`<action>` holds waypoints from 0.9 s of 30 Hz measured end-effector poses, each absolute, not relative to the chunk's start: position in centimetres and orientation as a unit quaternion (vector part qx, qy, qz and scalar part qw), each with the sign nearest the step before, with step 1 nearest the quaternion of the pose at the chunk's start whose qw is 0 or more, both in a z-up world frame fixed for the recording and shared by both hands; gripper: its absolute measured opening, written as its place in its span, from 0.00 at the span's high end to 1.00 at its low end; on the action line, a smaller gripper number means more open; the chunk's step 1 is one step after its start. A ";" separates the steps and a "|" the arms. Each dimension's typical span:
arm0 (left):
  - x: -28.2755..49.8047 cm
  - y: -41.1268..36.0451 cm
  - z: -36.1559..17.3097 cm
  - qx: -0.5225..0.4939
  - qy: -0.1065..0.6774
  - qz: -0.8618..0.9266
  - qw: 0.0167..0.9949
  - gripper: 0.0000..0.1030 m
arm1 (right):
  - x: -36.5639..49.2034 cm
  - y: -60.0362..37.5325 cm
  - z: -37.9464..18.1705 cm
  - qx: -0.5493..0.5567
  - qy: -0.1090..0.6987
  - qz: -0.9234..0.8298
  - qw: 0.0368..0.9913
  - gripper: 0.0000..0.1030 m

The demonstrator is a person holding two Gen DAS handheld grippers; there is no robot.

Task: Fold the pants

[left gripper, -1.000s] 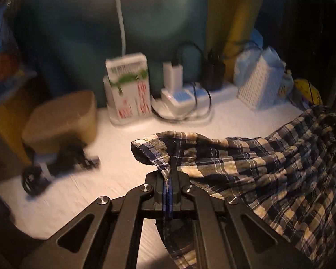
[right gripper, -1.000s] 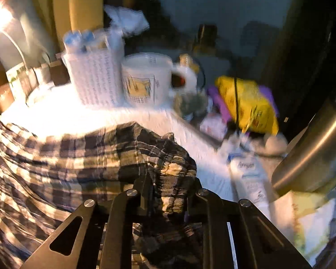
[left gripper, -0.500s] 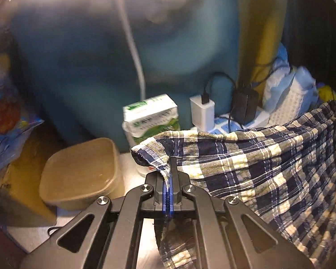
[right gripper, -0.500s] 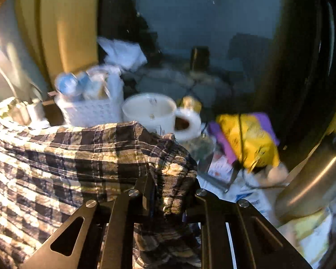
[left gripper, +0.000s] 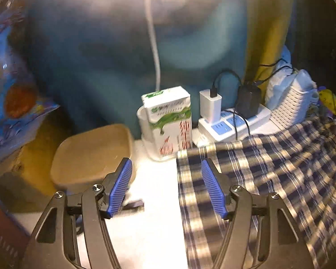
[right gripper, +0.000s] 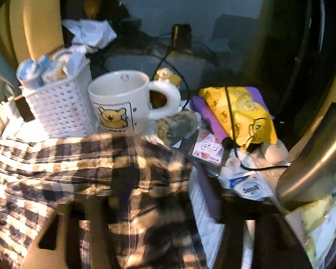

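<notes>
The plaid pants (left gripper: 268, 170) lie spread on the white table, blurred by motion. My left gripper (left gripper: 166, 188) is open and empty, its blue pads wide apart; the right pad (left gripper: 211, 188) hangs over the pants' left edge. In the right wrist view the pants (right gripper: 89, 174) drape over the lower left. My right gripper (right gripper: 154, 222) is blurred; its arms stand wide apart with plaid cloth lying over and between them.
A milk carton (left gripper: 168, 121), power strip with chargers (left gripper: 233, 123), tan box (left gripper: 91, 154) and white basket (left gripper: 289, 105) line the back. A white mug (right gripper: 123, 103), basket (right gripper: 60, 103), yellow bag (right gripper: 242, 114) and steel flask (right gripper: 315, 161) crowd the right.
Both grippers held the pants lifted; now both have opened and the pants have dropped onto the table. The left gripper has let go of its corner.
</notes>
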State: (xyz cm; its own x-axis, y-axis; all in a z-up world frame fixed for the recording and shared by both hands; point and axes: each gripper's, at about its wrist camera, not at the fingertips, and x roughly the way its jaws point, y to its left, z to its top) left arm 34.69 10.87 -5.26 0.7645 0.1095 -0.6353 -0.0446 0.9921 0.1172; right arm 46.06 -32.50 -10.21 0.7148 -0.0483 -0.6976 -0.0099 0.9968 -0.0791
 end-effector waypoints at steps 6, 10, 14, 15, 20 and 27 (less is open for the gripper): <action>28.1 10.9 -6.7 -0.010 0.373 0.021 0.927 0.36 | 40.9 -34.0 -7.9 -0.036 0.354 0.003 0.934 0.34; 24.1 9.9 -8.5 -0.034 0.400 0.009 0.916 0.36 | 36.3 -36.1 -7.7 -0.033 0.358 0.006 0.933 0.34; 21.6 9.0 -11.2 -0.058 0.431 -0.003 0.900 0.36 | 32.6 -37.6 -8.5 -0.036 0.371 0.007 0.928 0.34; 21.2 8.9 -11.7 -0.064 0.437 -0.008 0.897 0.36 | 31.6 -37.9 -8.8 -0.037 0.373 0.007 0.927 0.34; 20.0 7.9 -13.6 -0.110 0.449 -0.061 0.884 0.37 | 28.2 -39.4 -10.3 -0.024 0.392 0.014 0.920 0.34; 20.6 6.8 -13.5 -0.093 0.438 -0.064 0.892 0.95 | 25.9 -40.1 -11.7 -0.007 0.402 0.027 0.915 0.34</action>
State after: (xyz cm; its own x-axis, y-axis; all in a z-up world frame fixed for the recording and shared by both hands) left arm 20.56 6.85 -13.52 0.6080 -0.1963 -0.7693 0.0338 0.9745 -0.2219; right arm 25.89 -40.07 -11.65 0.6756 0.0438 -0.7360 -0.0557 0.9984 0.0083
